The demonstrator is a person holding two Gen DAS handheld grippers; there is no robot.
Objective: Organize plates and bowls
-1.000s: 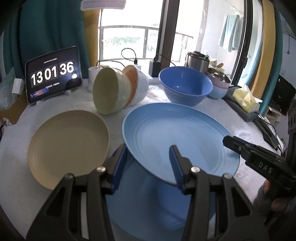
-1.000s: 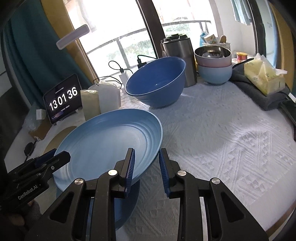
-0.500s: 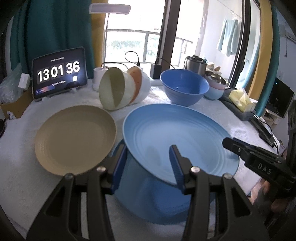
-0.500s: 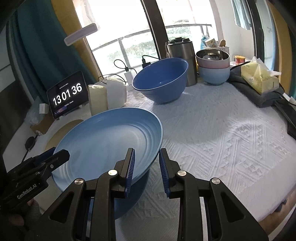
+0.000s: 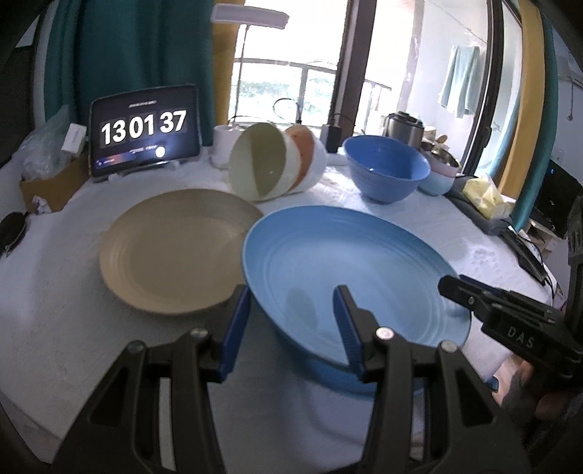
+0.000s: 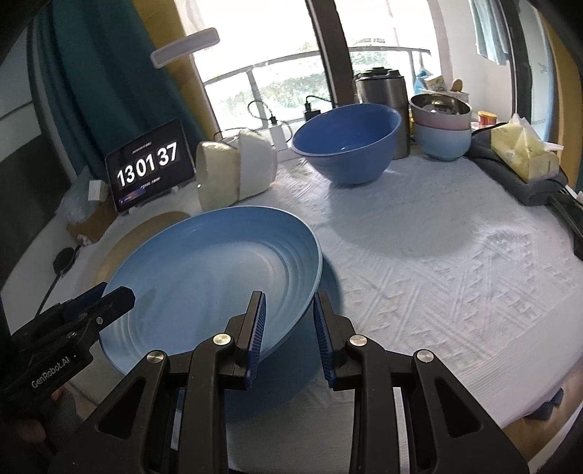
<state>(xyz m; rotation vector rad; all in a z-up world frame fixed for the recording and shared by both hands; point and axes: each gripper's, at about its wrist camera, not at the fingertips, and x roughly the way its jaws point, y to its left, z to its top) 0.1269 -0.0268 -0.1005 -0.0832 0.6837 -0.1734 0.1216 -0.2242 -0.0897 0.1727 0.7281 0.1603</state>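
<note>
A large blue plate [image 5: 346, 277] is held in the air above the white-clothed table, tilted, by both grippers. My left gripper [image 5: 291, 321] is shut on its near-left rim; it also shows in the right wrist view [image 6: 91, 302]. My right gripper [image 6: 288, 321] is shut on the plate [image 6: 204, 277] at its right rim and shows in the left wrist view [image 5: 462, 288]. A beige plate [image 5: 175, 251] lies flat on the table to the left. A stack of small bowls [image 5: 269, 167] lies on its side behind it. A big blue bowl [image 5: 382, 171] stands upright at the back.
A tablet clock [image 5: 144, 135] stands at the back left, with a white lamp [image 5: 251, 14] behind. A steel pot [image 6: 382, 109], stacked pink and blue bowls [image 6: 441, 135], a tissue pack [image 6: 521, 153] on a grey cloth sit at the back right. The table edge [image 6: 528, 397] runs near right.
Both grippers have lifted the blue plate higher off the table and carried it left, toward the beige plate. The clock has gone from 13:01:36 to 13:01:37.
</note>
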